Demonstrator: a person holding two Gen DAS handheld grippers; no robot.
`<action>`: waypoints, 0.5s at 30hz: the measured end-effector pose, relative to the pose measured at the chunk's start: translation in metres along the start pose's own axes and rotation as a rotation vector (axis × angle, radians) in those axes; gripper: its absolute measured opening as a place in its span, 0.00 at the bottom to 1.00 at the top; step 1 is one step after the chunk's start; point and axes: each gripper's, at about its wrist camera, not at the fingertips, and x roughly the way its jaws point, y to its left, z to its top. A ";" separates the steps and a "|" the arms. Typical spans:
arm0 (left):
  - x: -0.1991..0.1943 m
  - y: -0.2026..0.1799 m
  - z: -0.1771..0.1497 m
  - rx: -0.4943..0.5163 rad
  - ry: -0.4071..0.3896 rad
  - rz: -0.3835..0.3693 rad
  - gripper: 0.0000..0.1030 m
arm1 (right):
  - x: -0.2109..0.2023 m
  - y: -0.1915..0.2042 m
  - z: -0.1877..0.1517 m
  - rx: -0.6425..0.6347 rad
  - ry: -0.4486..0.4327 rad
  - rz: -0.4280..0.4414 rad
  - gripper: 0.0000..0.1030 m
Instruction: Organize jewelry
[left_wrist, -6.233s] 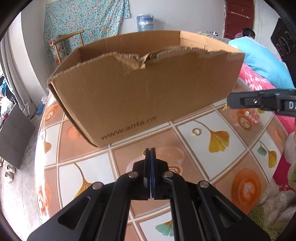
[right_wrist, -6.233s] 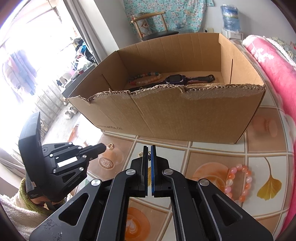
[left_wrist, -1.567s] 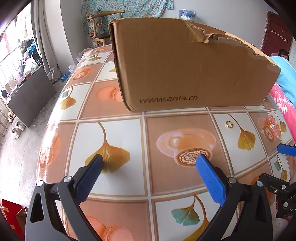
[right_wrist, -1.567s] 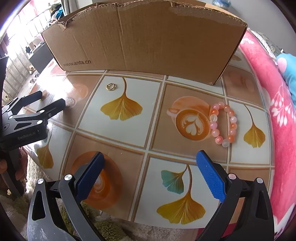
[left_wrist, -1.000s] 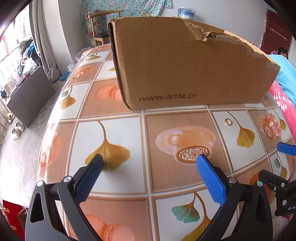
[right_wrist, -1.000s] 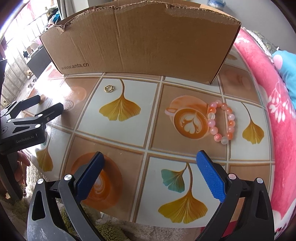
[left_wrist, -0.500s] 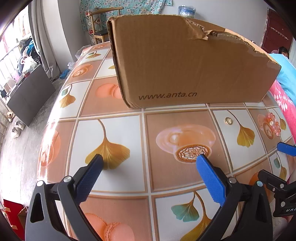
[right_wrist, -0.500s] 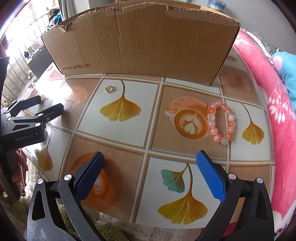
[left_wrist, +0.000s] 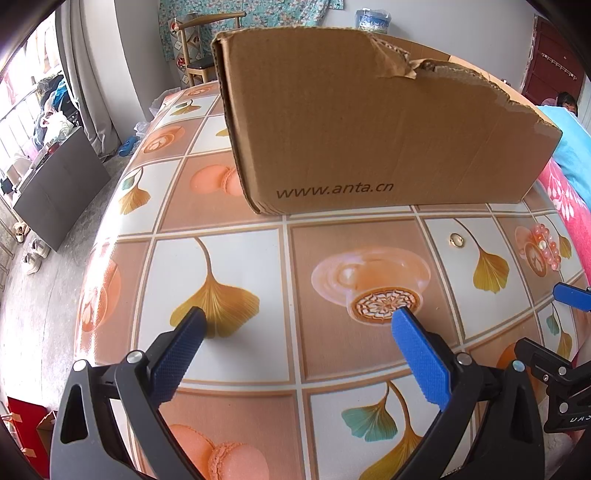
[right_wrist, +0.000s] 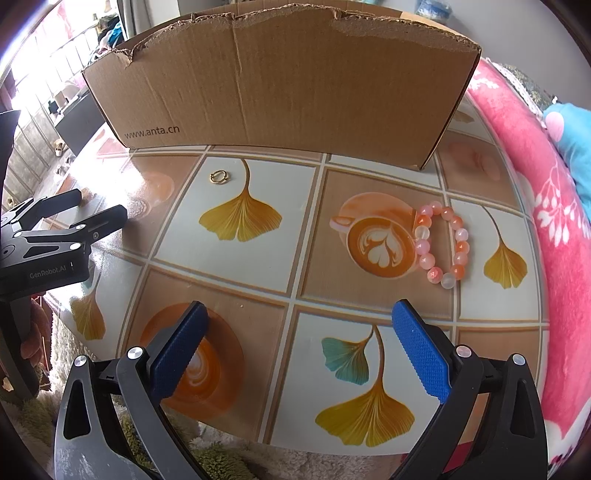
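Lying ahead of the wide-open right gripper (right_wrist: 297, 332), a pink bead bracelet (right_wrist: 441, 243) nears the tabletop's (right_wrist: 258, 266) right edge; the left gripper (left_wrist: 295, 339) gapes empty.

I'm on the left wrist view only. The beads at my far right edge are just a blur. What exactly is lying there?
Observer: A closed loop bracelet of pink, orange and whitish beads, flat on the table, apart from the box.
Operator: Is the right gripper over it?
Observer: No. The right gripper is open, and the bracelet lies ahead, beyond its right finger.
Operator: And the ring?
Observer: The gold ring lies left of the bracelet, just in front of the box.
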 end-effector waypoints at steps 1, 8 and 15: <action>0.000 0.000 0.000 0.000 0.001 0.000 0.96 | 0.000 0.000 0.000 0.000 -0.001 0.000 0.92; 0.000 0.000 0.001 0.001 -0.002 -0.001 0.96 | 0.000 0.001 0.000 -0.002 -0.003 0.000 0.92; 0.000 0.000 0.000 0.001 -0.004 -0.001 0.96 | 0.002 0.001 0.000 -0.001 -0.006 -0.001 0.92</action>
